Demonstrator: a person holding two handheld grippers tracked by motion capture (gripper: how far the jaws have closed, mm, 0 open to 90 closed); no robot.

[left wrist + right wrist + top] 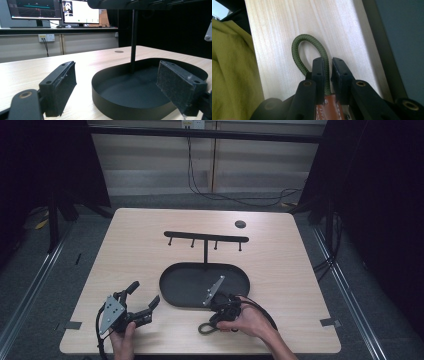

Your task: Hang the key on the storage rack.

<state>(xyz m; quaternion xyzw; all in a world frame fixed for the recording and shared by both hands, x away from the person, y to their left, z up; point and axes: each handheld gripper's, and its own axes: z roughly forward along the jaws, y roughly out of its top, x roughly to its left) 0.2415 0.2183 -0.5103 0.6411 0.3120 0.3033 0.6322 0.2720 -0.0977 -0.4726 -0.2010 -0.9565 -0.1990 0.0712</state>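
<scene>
A green cord loop lies on the wooden table near its front edge, joined to a brown leather tab. My right gripper is shut on one strand of the cord loop, just in front of the tab. In the high view the right gripper points toward the front edge, beside the black oval tray. My left gripper rests open on the table left of the tray, nothing between its fingers. From the tray rises a post bearing a hook bar.
A small dark disc sits at the table's far right. Tape marks lie near the front corners. A yellow-green garment is close on the left of the right gripper view. Monitors stand behind the table.
</scene>
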